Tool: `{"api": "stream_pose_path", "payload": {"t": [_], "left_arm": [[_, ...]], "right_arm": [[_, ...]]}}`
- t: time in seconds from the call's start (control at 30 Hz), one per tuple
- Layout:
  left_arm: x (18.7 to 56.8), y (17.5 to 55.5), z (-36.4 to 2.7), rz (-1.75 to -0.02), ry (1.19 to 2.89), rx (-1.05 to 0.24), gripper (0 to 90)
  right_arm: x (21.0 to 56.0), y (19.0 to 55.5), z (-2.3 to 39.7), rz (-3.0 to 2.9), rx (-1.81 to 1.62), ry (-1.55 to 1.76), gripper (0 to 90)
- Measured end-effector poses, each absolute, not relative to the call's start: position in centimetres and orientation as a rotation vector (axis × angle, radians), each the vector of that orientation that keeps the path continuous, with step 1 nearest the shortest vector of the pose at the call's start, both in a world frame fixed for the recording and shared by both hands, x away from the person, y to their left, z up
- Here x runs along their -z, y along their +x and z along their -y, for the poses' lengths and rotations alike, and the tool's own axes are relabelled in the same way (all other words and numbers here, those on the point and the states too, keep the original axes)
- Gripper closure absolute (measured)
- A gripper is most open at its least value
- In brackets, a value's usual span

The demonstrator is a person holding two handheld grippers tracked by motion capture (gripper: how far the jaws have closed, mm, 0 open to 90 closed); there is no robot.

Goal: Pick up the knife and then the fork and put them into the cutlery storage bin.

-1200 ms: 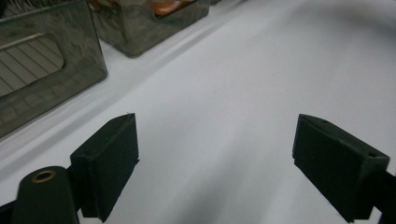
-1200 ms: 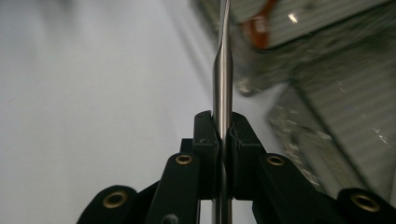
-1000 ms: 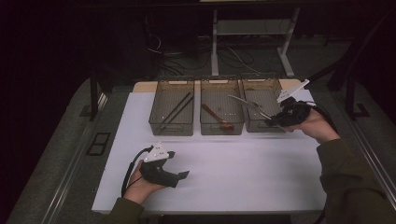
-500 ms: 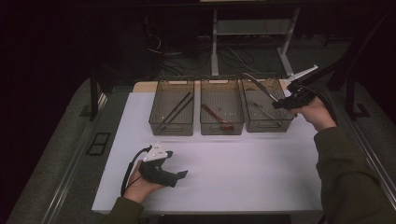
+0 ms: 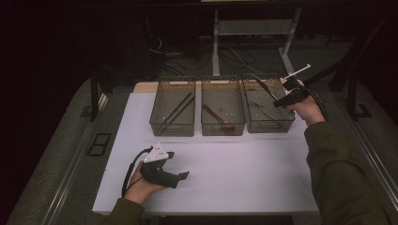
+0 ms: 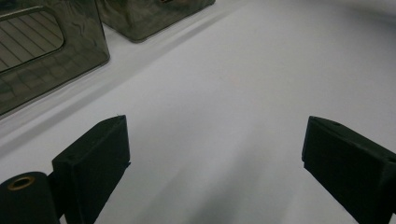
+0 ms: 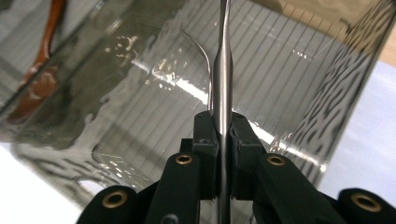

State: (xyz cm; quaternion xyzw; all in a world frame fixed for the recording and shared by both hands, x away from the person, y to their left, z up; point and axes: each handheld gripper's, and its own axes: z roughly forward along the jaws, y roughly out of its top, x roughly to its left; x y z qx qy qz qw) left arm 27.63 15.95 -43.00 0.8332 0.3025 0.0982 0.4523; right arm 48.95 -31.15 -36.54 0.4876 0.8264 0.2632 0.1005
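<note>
Right gripper view: right hand-held gripper [image 7: 223, 135] clamps metal utensil [image 7: 222, 70] over bin [image 7: 289, 74].

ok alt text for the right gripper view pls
The right gripper has its black fingers shut on the thin handle of a metal utensil, which points up and away over a clear ribbed bin. A brown wooden spoon lies at upper left, seen through the plastic.

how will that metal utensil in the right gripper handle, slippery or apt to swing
The metal utensil looks stiff, so it probably won't flex. Its polished, rounded handle may slip or pivot in the right gripper, which pinches it at one narrow spot.
</note>
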Motion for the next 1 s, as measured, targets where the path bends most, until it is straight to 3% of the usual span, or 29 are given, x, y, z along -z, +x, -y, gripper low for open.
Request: {"api": "stream_pose_path", "payload": {"t": [0.57,1.0], "left_arm": [[43.2,27.5,-15.8,-0.732,2.077,-0.217,6.7],[43.2,27.4,-15.8,-0.725,2.078,-0.216,6.7]], "right_arm": [[39.2,50.0,29.8,-2.497,-0.599,1.517,81.3],[38.4,50.0,30.1,-2.466,-0.648,1.51,83.0]]}}
